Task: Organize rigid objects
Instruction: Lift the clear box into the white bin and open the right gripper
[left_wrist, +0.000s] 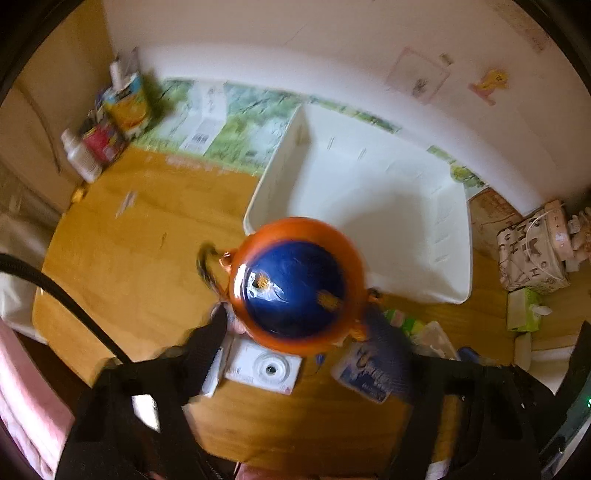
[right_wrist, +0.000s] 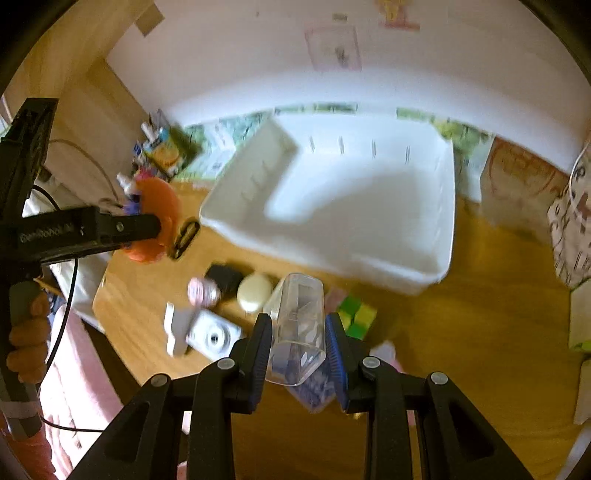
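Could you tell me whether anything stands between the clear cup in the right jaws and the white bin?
Nothing visible does. The clear plastic cup is held above the wooden table, the white bin lies open just beyond it, and the bin looks empty.

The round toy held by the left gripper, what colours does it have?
Orange rim with a dark blue centre, best in the left wrist view.

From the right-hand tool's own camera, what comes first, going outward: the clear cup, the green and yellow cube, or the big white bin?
Nearest first from the right tool:
1. Clear plastic cup, held between its fingers.
2. Green and yellow cube, on the table just ahead, slightly right.
3. White bin, farther back by the wall.
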